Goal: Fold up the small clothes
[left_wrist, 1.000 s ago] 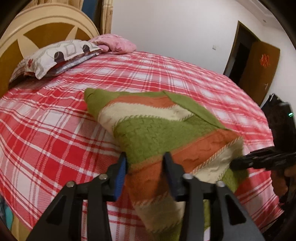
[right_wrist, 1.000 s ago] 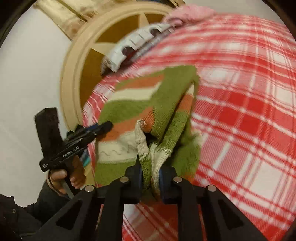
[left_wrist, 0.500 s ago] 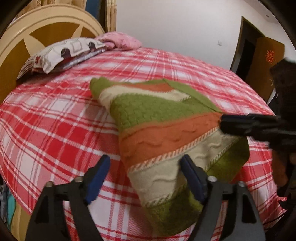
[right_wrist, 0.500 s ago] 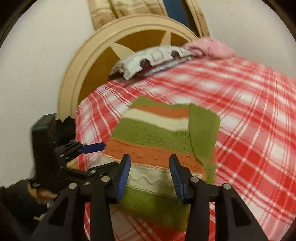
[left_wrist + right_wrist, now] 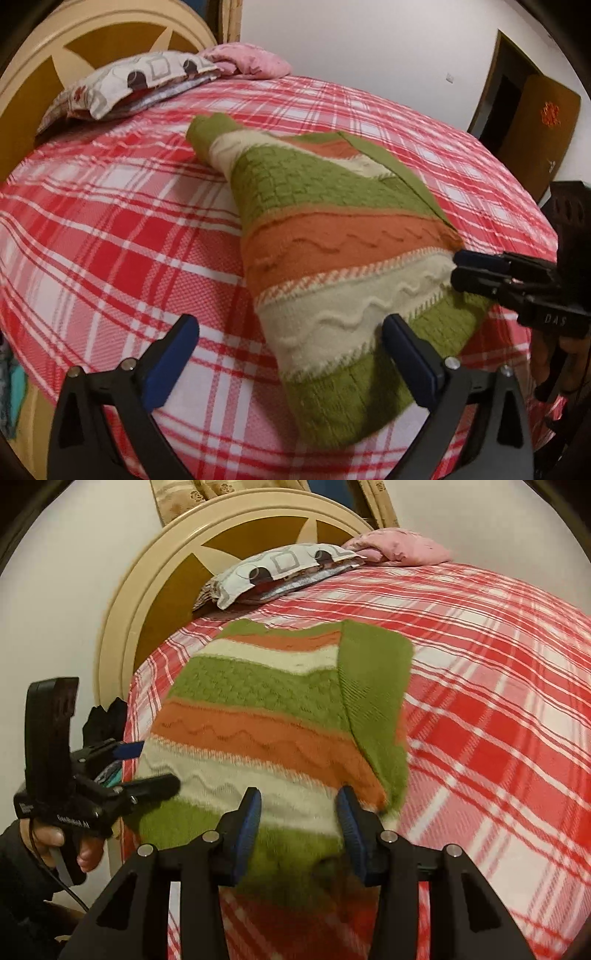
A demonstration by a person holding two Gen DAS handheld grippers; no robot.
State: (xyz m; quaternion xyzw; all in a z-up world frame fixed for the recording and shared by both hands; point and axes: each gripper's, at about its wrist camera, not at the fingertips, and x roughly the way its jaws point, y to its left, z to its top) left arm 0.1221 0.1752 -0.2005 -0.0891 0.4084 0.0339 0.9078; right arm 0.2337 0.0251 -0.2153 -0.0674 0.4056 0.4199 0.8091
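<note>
I have let go with both tools: my left gripper (image 5: pixel 290 360) and right gripper (image 5: pixel 297 823) now gape apart, leaving the striped sweater (image 5: pixel 269 716) folded on the bed (image 5: pixel 110 236) toward twelve o'clock, ready for its next fold

Red plaid bedspread (image 5: pixel 110 236) over the bed. Round cream-and-gold headboard (image 5: pixel 155 572) behind. Patterned pillow (image 5: pixel 122 83) at the head, pink cloth (image 5: pixel 251 61) beside it. Brown door (image 5: pixel 539 125) ajar, far right.

Chunky cable-knit wool sweater (image 5: pixel 343 254), woven plaid cloth bedspread (image 5: pixel 110 236), glossy painted wooden headboard (image 5: pixel 155 576)
</note>
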